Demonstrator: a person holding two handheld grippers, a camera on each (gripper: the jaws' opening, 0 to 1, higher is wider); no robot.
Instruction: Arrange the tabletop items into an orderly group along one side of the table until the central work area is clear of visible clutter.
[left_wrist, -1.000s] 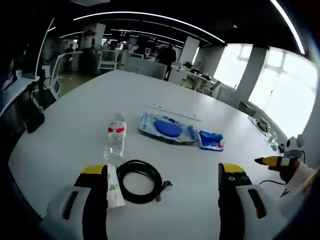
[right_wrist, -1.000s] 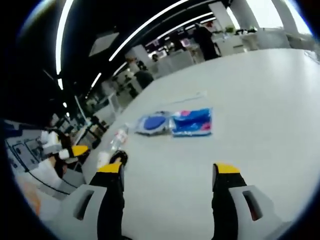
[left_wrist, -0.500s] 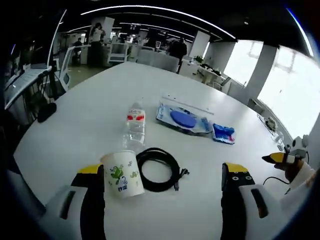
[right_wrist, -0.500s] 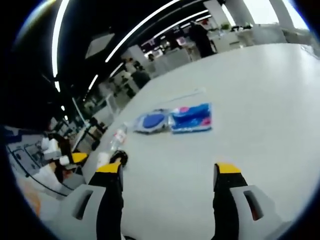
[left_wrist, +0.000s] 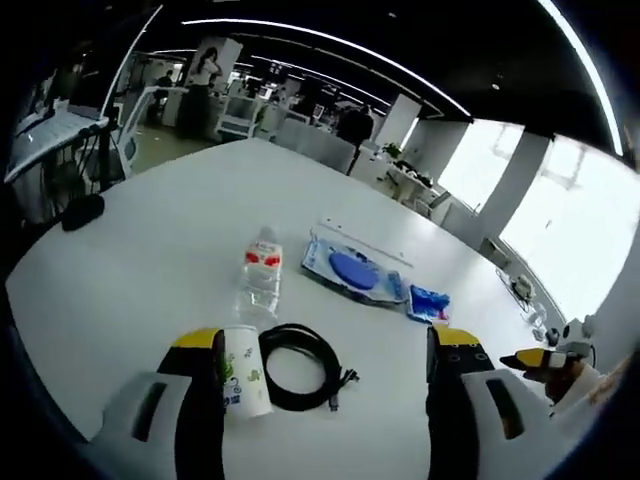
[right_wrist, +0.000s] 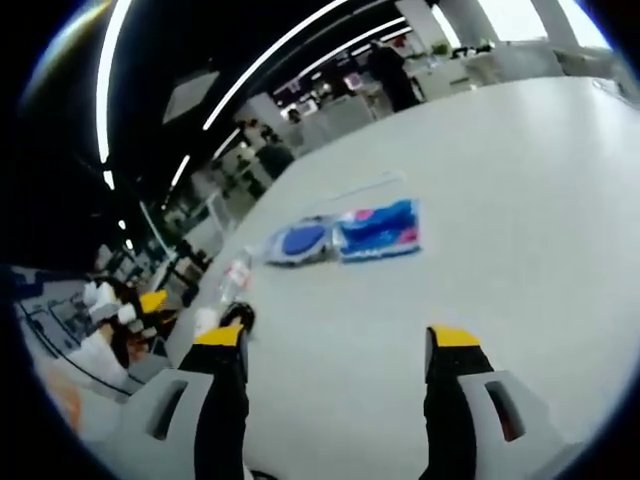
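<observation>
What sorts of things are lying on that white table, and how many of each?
Water bottle: 1
Paper cup: 1
Coiled black cable: 1
Clear packet with a blue disc: 1
Small blue packet: 1
Total: 5

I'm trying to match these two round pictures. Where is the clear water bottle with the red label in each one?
Left gripper view: the water bottle lies on the white table, left of centre, just beyond the paper cup.
Right gripper view: the bottle is small, at left of centre, above the left finger.
Shared landmark: the blue packet, lying apart from the bottle on the table.
</observation>
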